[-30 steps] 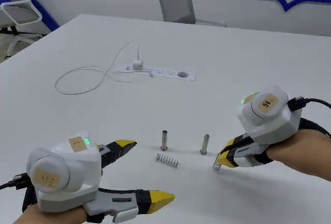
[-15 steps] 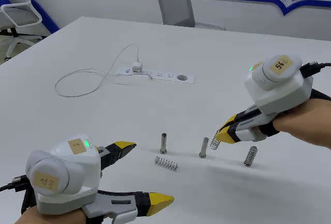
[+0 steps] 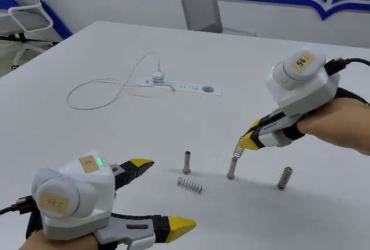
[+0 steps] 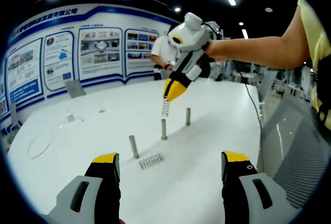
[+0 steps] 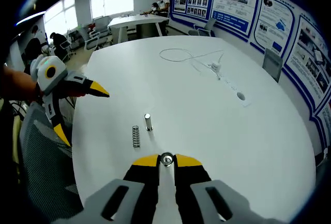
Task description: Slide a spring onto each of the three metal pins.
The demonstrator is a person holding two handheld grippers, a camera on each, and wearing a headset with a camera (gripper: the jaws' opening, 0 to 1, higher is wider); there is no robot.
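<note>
Holding a spring (image 3: 237, 152) pinched tight in my right gripper (image 3: 241, 144), I have it right over the middle pin (image 3: 232, 168), centre-right of the head view. My left gripper (image 3: 167, 193) gapes wide and empty at lower left. A loose spring (image 3: 189, 185) lies flat at lower centre.

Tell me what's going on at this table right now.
A person is fitting springs onto metal pins with two hand-held grippers. The right hand-held gripper is shut on a spring, holding it just above the middle pin. To its right, another spring stands upright, apparently already on its pin. The left pin is bare, with a loose spring lying beside it. The left hand-held gripper hangs open, holding nothing.
</note>
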